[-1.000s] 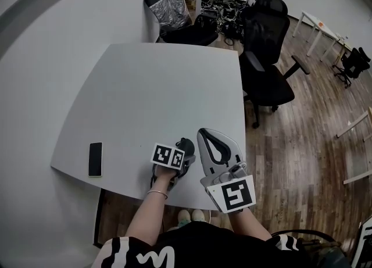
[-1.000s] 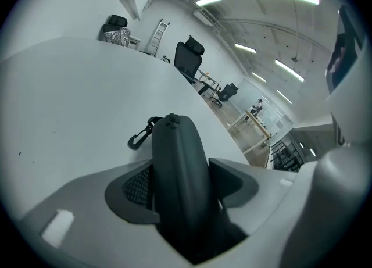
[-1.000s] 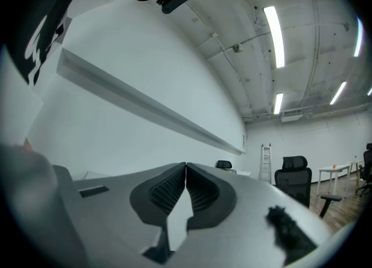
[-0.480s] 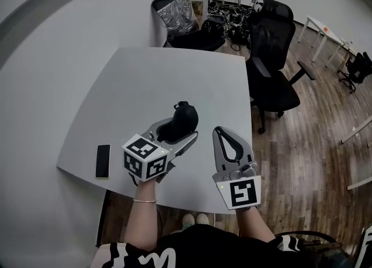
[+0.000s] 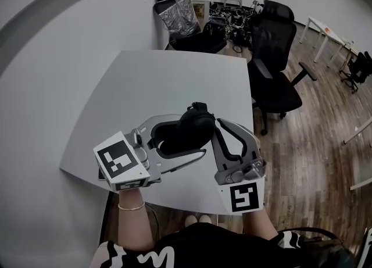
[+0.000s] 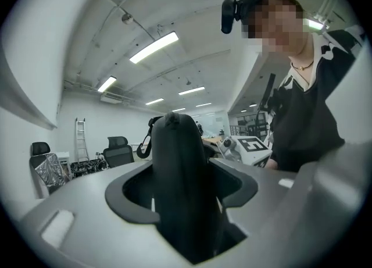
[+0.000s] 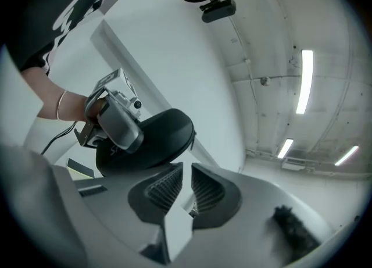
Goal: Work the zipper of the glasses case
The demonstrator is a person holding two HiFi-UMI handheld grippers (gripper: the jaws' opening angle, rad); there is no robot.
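**Case up off the table, zipper not yet taken**

Our left gripper [image 5: 187, 140] has the case [image 5: 193, 126] clamped across its body. The jaws stand fairly wide because the case fills them. The case hangs in the air above the near edge of the table [image 5: 163, 81], towards its near right corner, and touches nothing else. Our right gripper [image 5: 223, 126] sits just beside the case's right end. Its ribbed pads are drawn almost together, and its own view shows nothing between them.

We judge the step in hand to be offering the zipper to the right gripper. The right gripper view shows the seam running round the case's rim, but we cannot pick out the slider or its tab in any view. A dark loop hangs at the far end of the case, and it may be a strap rather than the pull.

To do this well, we should:
- keep the left grip on the shell, clear of the seam, so the slider's path is not blocked;
- roll the case until the tab faces the right jaws;
- part those jaws only a little, and pinch the tab rather than the teeth;
- draw along the curve of the seam, with the left gripper bracing against the pull.
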